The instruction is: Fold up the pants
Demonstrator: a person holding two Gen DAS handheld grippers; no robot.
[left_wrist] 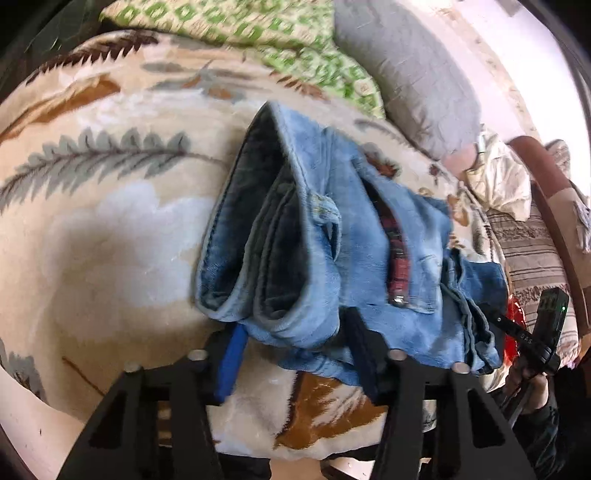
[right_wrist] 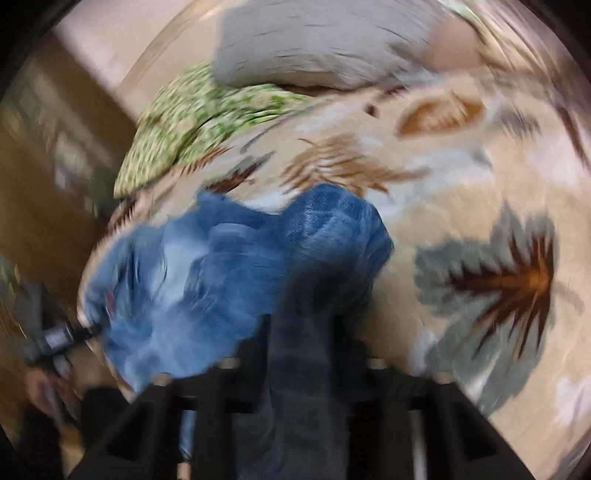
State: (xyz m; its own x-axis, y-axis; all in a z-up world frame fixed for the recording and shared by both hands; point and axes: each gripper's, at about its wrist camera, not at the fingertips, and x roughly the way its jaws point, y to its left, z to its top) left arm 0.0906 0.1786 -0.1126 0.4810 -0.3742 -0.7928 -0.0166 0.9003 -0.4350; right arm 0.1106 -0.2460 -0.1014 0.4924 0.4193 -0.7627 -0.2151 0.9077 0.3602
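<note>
Light blue jeans (left_wrist: 325,236) lie bunched and partly folded on a cream leaf-print blanket (left_wrist: 110,221). My left gripper (left_wrist: 295,332) is open, its fingers (left_wrist: 232,354) at the near edge of the jeans, with denim draped between them. The right gripper (left_wrist: 532,339) shows at the far right edge of the jeans. In the blurred right wrist view, my right gripper (right_wrist: 303,332) is shut on a fold of the jeans (right_wrist: 229,266), which runs back between the fingers. The left gripper (right_wrist: 59,339) is at the left edge.
A green patterned pillow (left_wrist: 258,33) and a grey pillow (left_wrist: 410,74) lie at the far side of the bed. A striped cloth (left_wrist: 532,258) and a wooden chair frame (left_wrist: 546,206) are at the right. A pale wall (right_wrist: 110,66) is beyond the bed.
</note>
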